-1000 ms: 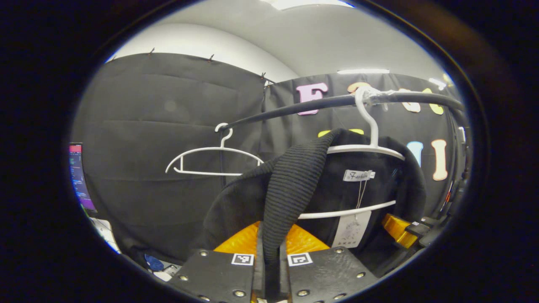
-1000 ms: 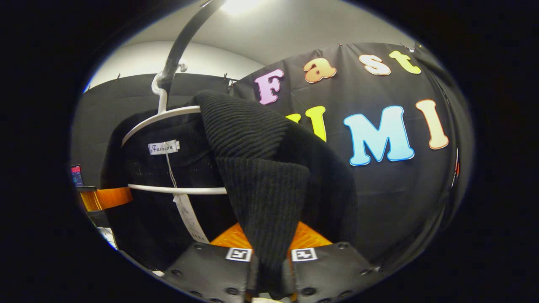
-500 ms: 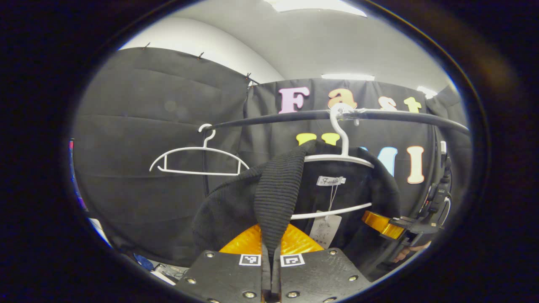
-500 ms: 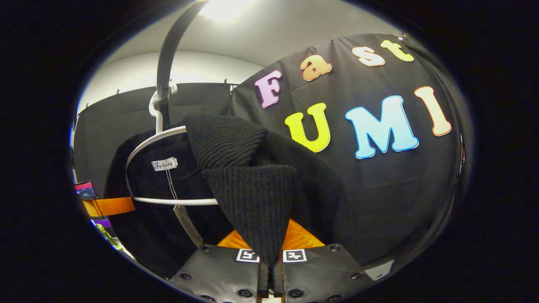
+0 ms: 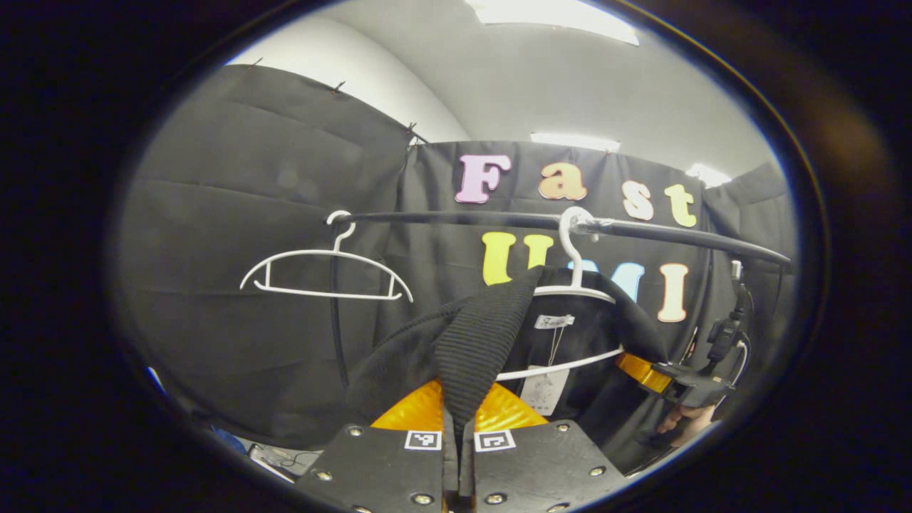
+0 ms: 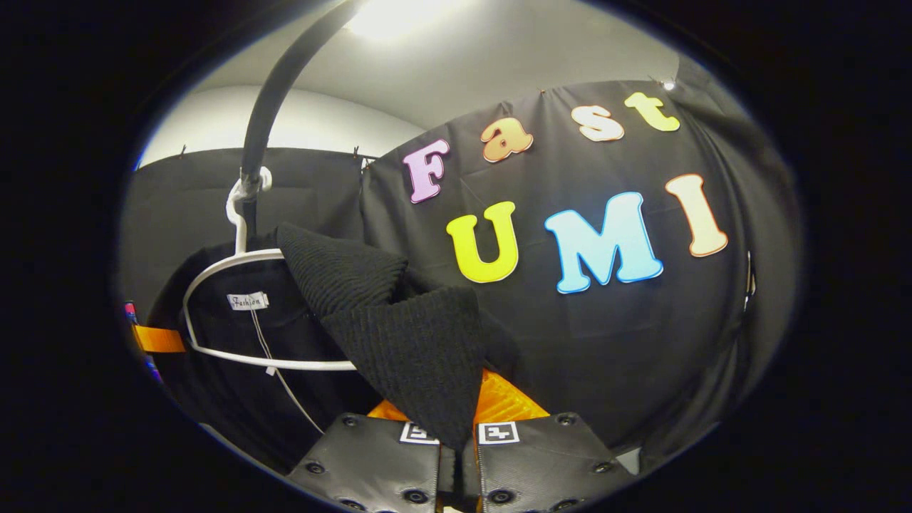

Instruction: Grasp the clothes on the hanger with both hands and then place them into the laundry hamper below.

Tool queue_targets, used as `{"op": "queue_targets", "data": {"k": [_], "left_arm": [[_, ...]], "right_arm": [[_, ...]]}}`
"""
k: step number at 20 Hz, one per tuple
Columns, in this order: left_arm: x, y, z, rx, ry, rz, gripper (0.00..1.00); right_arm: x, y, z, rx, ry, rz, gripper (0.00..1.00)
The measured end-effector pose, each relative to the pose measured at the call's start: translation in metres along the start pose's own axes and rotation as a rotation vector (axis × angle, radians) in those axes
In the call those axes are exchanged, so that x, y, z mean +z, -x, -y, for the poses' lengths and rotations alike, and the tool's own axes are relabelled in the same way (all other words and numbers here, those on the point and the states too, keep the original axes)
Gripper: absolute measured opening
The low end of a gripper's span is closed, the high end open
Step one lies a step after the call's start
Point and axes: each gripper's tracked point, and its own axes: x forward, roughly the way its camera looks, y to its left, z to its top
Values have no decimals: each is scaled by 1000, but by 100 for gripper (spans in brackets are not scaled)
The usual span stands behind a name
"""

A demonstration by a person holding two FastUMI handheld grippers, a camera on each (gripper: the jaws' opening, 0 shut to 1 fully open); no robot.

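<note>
Black ribbed-knit sweater (image 5: 470,349) is pinched at each shoulder by my left claw (image 5: 458,456) and right claw (image 6: 456,456), so I can draw it evenly off the white plastic hanger (image 5: 570,292).

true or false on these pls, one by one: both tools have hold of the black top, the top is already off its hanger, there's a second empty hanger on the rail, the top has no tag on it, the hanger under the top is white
1. Both tools grip the black top. True: the left tool and the right tool are each closed on a ribbed fold of it.
2. The top is off its hanger. False: it is draped over the hanger, which hooks on the rail.
3. A second, empty hanger hangs on the rail. True.
4. The top has no tag. False: a paper tag dangles inside it on a string.
5. The hanger under the top is white. True.
</note>
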Motion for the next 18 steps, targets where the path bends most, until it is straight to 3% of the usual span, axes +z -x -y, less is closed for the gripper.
{"op": "queue_targets", "data": {"k": [3,8,14,18], "left_arm": [[14,3,-13,-21,-25,18,4],[30,-11,-37,-46,-34,56,4],[53,-22,-58,-54,-142,92,4],[57,-32,-62,-71,-162,100,4]], "right_arm": [[8,20,0,-53,36,54,9],[22,18,9,-116,143,127,8],[3,26,-5,-64,157,87,8],[-6,44,-13,-39,149,73,9]]}}
